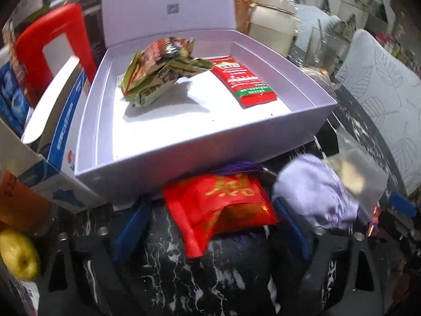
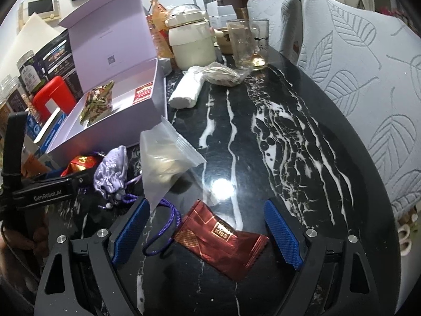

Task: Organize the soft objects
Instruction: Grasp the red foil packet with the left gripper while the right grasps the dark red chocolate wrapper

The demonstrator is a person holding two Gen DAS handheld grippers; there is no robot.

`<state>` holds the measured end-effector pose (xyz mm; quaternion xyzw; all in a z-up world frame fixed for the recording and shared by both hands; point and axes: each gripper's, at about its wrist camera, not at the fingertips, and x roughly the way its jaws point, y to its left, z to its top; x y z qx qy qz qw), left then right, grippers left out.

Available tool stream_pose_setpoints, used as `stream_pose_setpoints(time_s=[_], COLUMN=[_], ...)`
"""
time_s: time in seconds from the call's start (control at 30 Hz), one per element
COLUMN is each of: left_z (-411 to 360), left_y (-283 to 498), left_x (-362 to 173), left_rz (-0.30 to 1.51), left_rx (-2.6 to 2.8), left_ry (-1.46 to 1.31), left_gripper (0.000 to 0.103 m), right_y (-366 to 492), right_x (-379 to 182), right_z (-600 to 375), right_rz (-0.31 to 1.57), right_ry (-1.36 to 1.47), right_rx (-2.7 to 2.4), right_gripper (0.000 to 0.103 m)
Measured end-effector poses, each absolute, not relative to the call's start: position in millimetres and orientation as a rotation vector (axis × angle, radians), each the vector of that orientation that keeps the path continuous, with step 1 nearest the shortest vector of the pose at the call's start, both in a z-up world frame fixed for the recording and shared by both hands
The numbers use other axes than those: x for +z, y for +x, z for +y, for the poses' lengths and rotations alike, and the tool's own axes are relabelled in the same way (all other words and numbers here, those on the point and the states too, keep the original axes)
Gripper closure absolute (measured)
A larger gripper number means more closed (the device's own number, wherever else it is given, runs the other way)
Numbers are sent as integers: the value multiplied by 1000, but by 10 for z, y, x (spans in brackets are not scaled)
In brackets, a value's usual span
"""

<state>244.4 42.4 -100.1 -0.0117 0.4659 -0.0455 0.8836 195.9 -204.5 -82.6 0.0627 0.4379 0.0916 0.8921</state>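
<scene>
Both tongs gape: left tongs [image 1: 210, 234] blurred over red pouch [image 1: 221, 205], right tongs [image 2: 208, 233] astride wrapper [image 2: 221, 239].

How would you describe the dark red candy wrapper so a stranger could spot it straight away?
Start at the black marble table with white veins. Nearest the camera, between the open right tongs, lies a flat dark red foil packet with a small gold label. Unlike the lilac satin pouch nearby, it is shiny and crinkled.
</scene>
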Motion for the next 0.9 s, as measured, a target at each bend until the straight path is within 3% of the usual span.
stream_pose_setpoints(time_s=[0.03, 0.23, 0.67, 0.73, 0.9], left_z=[412, 342, 433, 439, 452], left_y=[2432, 2382, 2090, 2029, 1881], left_x=[-984, -969, -828, -792, -756], left_rz=[962, 947, 913, 905, 893], left_rx=[-116, -128, -162, -165, -166], left_ry=[-28, -27, -88, -94, -86], left_gripper=[31, 46, 47, 54, 54], right_y=[1958, 1906, 1746, 1734, 1764], right_x=[-831, -809, -865, -907, -950], right_z=[-2055, -2096, -2141, -2129, -2075], right_rz=[911, 905, 911, 907, 907], right_ry=[136, 147, 111, 99, 66], right_rx=[191, 180, 160, 162, 201], right_gripper=[14, 13, 14, 13, 13])
